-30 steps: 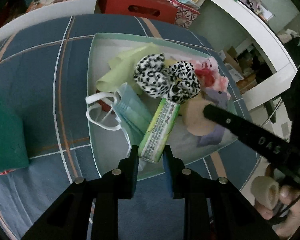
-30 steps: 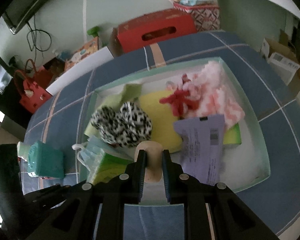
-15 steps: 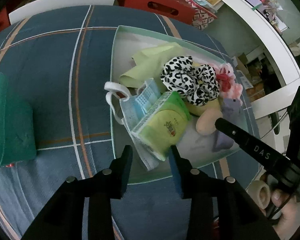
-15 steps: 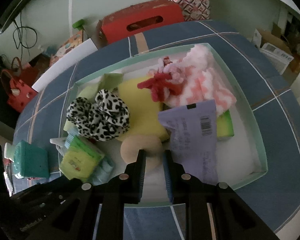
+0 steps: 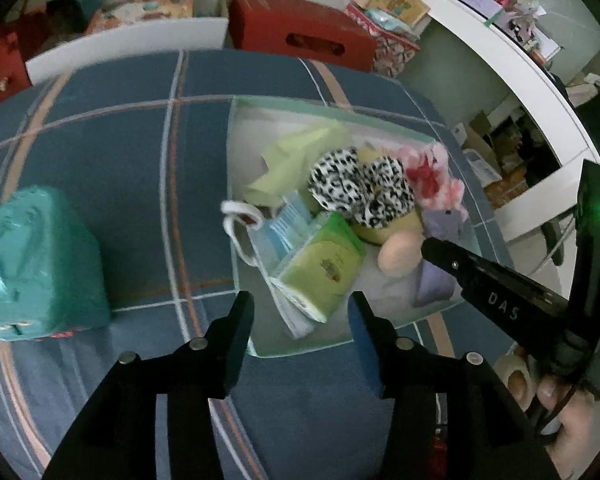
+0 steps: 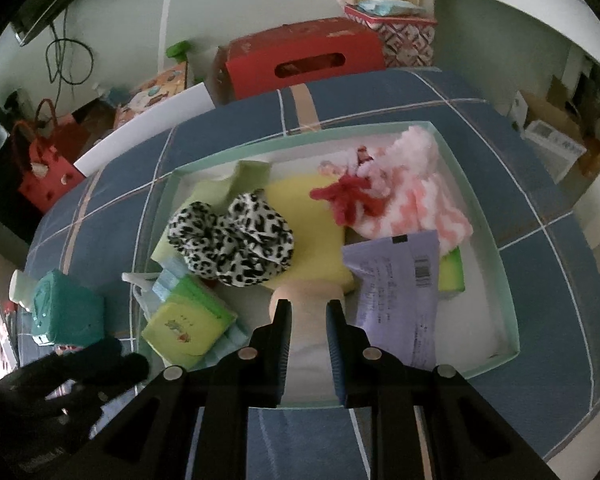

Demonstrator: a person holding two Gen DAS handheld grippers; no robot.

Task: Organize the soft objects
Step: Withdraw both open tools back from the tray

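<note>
Right gripper (image 6: 307, 312) clamping beige puff (image 6: 306, 300) over tray (image 6: 508, 308), placing step. Left gripper (image 5: 300, 312) hovering apart near green tissue pack (image 5: 324, 268). Next: releasing puff.

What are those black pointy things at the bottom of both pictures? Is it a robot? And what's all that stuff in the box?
It's not a robot. A person holds a pair of black tongs in each hand, and each pair has a small camera looking along its two fingers. That gives one picture from the left hand and one from the right.

The left tongs are open and hold nothing. The right tongs are pinching a round peach-coloured puff.

Both point at a pale green tray on a blue checked cloth. In the tray lie a spotted black-and-white scrunchie, a fluffy pink cloth, a yellow sponge, a purple packet, a green tissue pack and a blue face mask. A teal pack sits on the cloth outside the tray.

In the left picture you can also see the right tongs from the side.
</note>
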